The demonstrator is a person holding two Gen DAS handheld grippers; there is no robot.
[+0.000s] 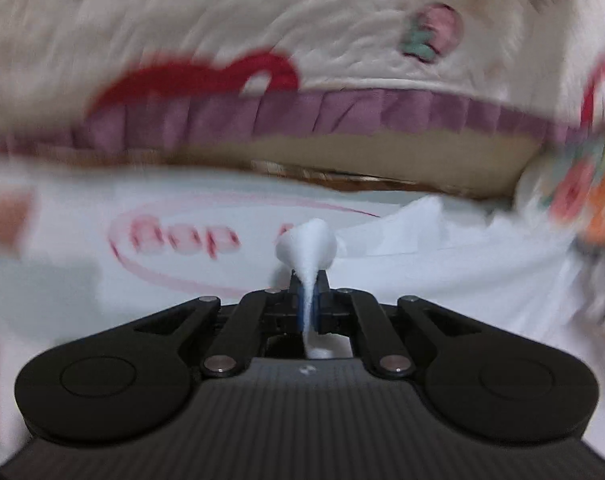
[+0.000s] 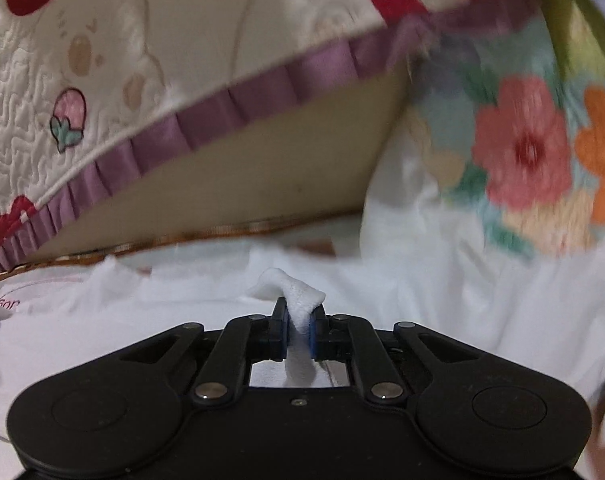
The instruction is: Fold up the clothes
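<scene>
A white garment (image 1: 442,264) with a pink oval print and red letters lies spread below both grippers. My left gripper (image 1: 307,280) is shut on a pinched tuft of its white fabric, which bulges out above the blue pads. In the right wrist view the same white garment (image 2: 442,288) fills the lower half, and my right gripper (image 2: 298,312) is shut on another bunched fold of it, the cloth running down between the fingers. The left wrist view is blurred by motion.
A cream quilted cover (image 1: 262,12) with red shapes and a purple ruffled edge (image 2: 206,112) hangs behind the garment. A floral cloth (image 2: 522,148) with pink and orange flowers sits at the right. A beige panel (image 2: 262,176) shows under the ruffle.
</scene>
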